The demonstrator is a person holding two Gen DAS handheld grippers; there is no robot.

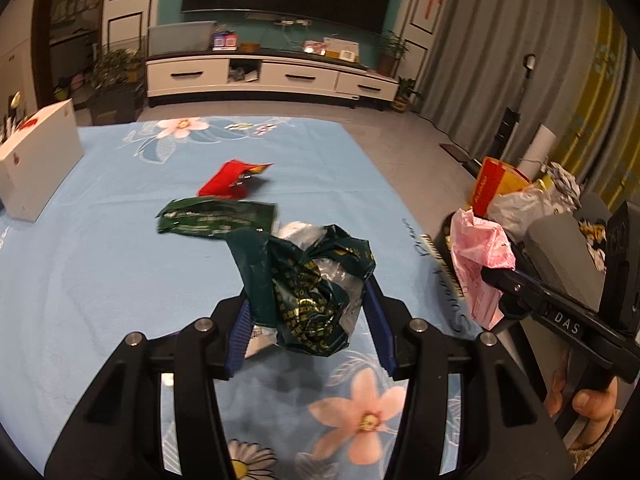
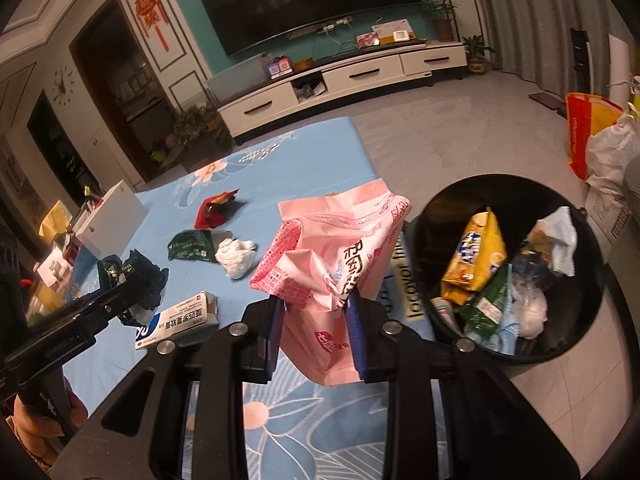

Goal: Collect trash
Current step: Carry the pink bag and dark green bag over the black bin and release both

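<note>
Nearest in the left view: left gripper clamped on a crumpled dark green wrapper, lifted over the table. Nearest in the right view: right gripper pinching a pink bag at its creased waist, held above the table edge just beside the black bin.

Both likely feather-light, thin, crinkly film; slick, prone to slipping or springing open, not fragile. Best gripped at a bunched fold, as now, rather than a flat single layer.

Farther out on the table: flat green packet, then red wrapper, both still to collect. At the far left edge, a white box.

Shown only by the right view: bin interior already holding a yellow snack bag and other scraps; a white paper wad; a toothpaste box near the left gripper. Shown only by the left view: the dark wrapper's gold print and silver lining, and how fully the fingers enclose it.
</note>
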